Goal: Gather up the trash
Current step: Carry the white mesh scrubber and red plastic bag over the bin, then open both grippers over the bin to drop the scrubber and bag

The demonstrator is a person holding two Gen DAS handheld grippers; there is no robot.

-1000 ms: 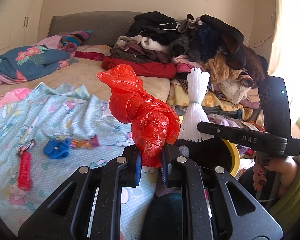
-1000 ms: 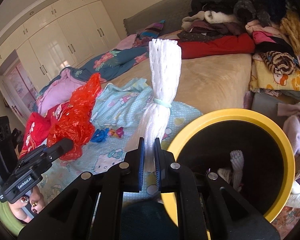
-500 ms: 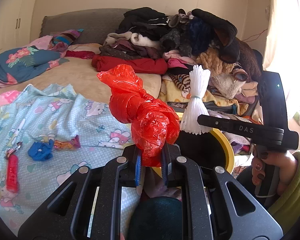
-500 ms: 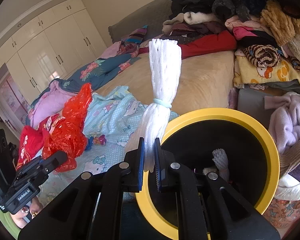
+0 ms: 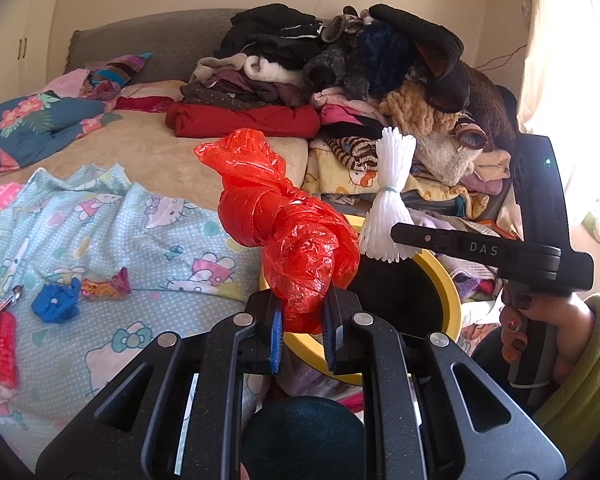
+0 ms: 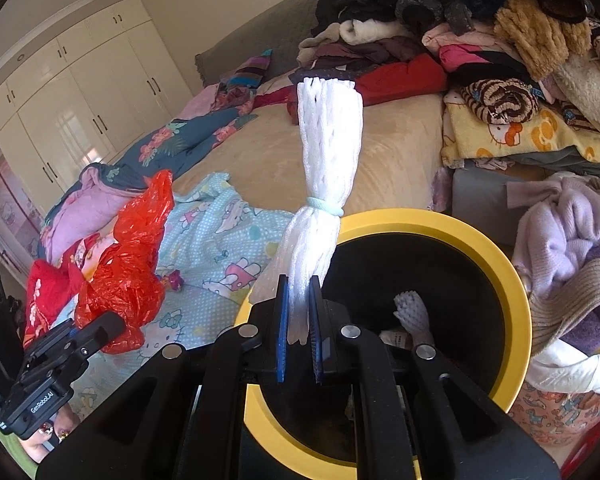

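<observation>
My left gripper (image 5: 302,312) is shut on a crumpled red plastic bag (image 5: 288,224), held at the near rim of a yellow-rimmed black bin (image 5: 450,284). My right gripper (image 6: 299,312) is shut on a white foam net bundle (image 6: 324,184) tied with a pale band, held above the bin (image 6: 512,276). The bundle also shows in the left wrist view (image 5: 390,196), and the red bag in the right wrist view (image 6: 132,272). A foam net piece (image 6: 414,314) lies inside the bin. A blue scrap (image 5: 56,302), a candy wrapper (image 5: 108,284) and a red wrapper (image 5: 5,344) lie on the patterned sheet.
The bed (image 5: 148,160) carries a light blue cartoon sheet (image 5: 140,232) and a tall heap of clothes (image 5: 360,80) at its far right. More clothes (image 6: 568,240) lie to the right of the bin. White wardrobes (image 6: 80,92) stand at the far left.
Both grippers have moved right toward the bin with their loads still held. The bin now lies under the white bundle and at the red bag's lower end.
</observation>
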